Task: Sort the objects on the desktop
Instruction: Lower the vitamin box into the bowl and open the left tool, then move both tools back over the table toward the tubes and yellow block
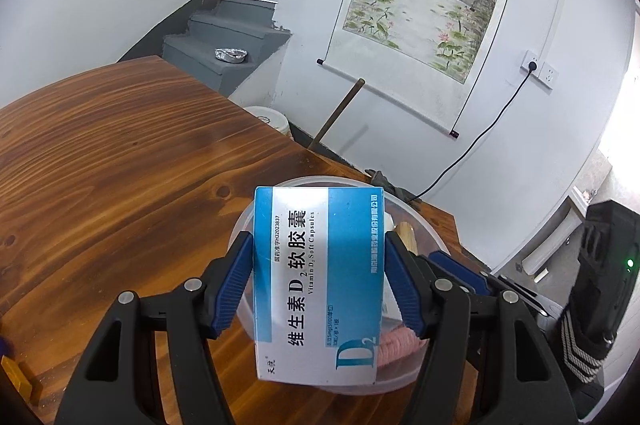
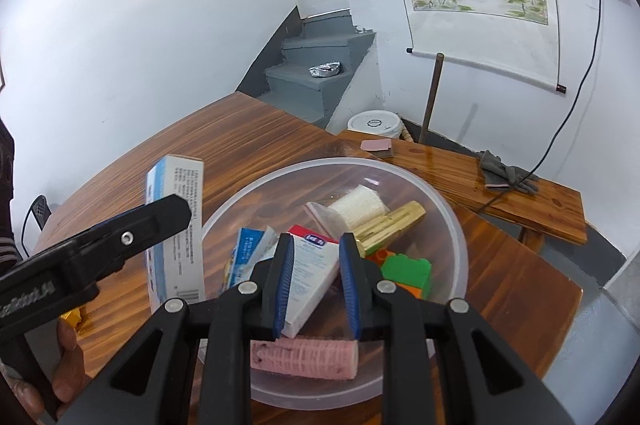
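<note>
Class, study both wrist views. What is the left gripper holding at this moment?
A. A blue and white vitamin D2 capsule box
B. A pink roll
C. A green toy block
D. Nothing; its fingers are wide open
A: in the left wrist view the left gripper has both blue pads pressed on the sides of the vitamin D2 capsule box, above the clear plastic bowl.

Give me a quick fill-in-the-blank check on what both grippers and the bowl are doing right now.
The left gripper is shut on a blue and white ____ box.
The clear plastic bowl rests on a ____ table.
The right gripper hangs over the bowl, its jaws ____.
A ____ hair roller lies nearest the camera in the bowl.

Missing words: vitamin D2; wooden; open; pink
</note>
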Action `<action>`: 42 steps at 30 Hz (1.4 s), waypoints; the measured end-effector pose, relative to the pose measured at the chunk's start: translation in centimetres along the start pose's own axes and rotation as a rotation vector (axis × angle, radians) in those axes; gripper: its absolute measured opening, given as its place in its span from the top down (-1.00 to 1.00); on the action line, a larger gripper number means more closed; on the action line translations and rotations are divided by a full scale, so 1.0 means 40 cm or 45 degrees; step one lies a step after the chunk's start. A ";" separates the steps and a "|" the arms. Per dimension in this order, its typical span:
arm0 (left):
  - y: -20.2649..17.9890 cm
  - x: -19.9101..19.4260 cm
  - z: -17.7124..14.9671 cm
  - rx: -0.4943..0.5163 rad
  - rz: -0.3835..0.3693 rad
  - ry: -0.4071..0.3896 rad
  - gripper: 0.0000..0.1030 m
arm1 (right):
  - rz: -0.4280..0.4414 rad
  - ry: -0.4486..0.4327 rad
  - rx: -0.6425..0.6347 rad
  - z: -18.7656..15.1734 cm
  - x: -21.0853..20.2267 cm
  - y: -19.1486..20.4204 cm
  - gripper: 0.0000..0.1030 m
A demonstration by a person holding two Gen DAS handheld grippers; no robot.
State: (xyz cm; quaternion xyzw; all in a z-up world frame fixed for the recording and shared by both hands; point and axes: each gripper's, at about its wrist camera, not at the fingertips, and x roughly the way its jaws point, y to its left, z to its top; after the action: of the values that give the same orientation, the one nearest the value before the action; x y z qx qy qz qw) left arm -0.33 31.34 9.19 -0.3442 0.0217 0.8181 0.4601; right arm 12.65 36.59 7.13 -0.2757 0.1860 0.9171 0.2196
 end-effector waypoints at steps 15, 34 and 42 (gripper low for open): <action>-0.012 0.096 0.068 -0.071 -0.056 0.027 -0.57 | 0.021 0.014 0.017 -0.001 0.010 -0.039 0.49; 0.003 -0.009 0.016 0.115 0.226 -0.024 -0.57 | 0.098 0.035 -0.041 -0.015 0.020 0.031 0.49; 0.103 -0.112 -0.032 0.039 0.356 -0.026 -0.57 | 0.184 0.035 -0.110 -0.026 0.018 0.128 0.49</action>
State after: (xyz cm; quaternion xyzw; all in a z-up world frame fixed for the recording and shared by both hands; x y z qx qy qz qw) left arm -1.31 25.21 9.68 -0.3222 0.0774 0.8774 0.3469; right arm 9.97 32.05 7.01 -0.2832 0.1685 0.9340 0.1381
